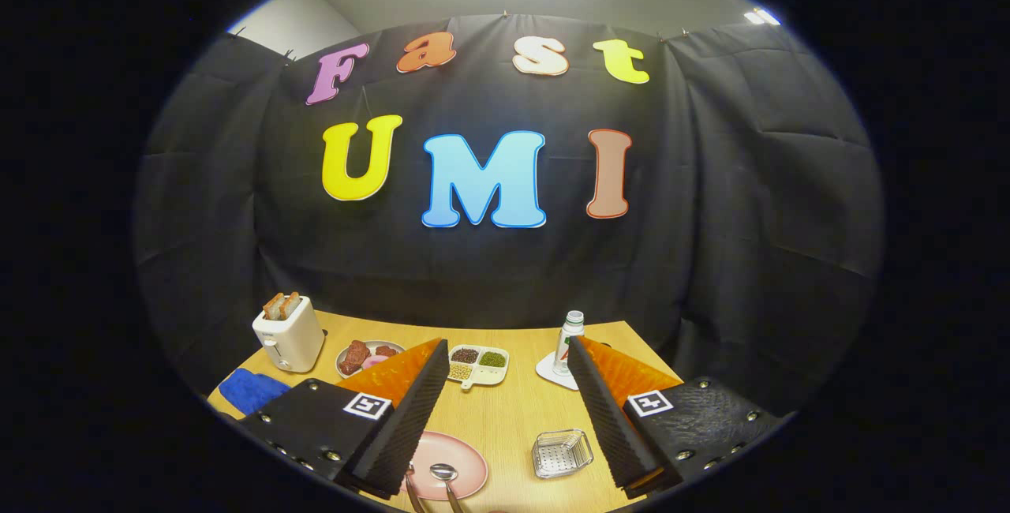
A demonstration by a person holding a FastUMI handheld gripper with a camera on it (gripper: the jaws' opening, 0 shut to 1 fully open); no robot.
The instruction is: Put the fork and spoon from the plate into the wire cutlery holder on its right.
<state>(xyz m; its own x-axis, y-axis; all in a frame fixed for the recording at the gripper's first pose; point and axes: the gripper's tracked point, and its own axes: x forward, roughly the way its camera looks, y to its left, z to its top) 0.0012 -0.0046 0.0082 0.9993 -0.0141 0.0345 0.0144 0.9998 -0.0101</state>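
While your fingers (pixel 505 418) stand wide apart and grasp nothing, they hover above the near edge of the tabletop (pixel 505 418). The pink plate (pixel 465 458) lies at that near edge, just ahead of your left finger and partly behind it. On the plate you see the spoon (pixel 444 472), bowl pointing toward the far edge, and beside it a second metal handle, the fork (pixel 413 491), mostly hidden by the finger. The wire cutlery holder (pixel 562 452) sits just to the plate's right, between your fingers and close to the right one, apart from the plate. Toward the far edge stand a toaster (pixel 289 333) with toast, a plate of food (pixel 368 355), a divided tray (pixel 479 365) and a bottle (pixel 568 342) on a coaster. A blue cloth (pixel 252 388) lies at the left edge.
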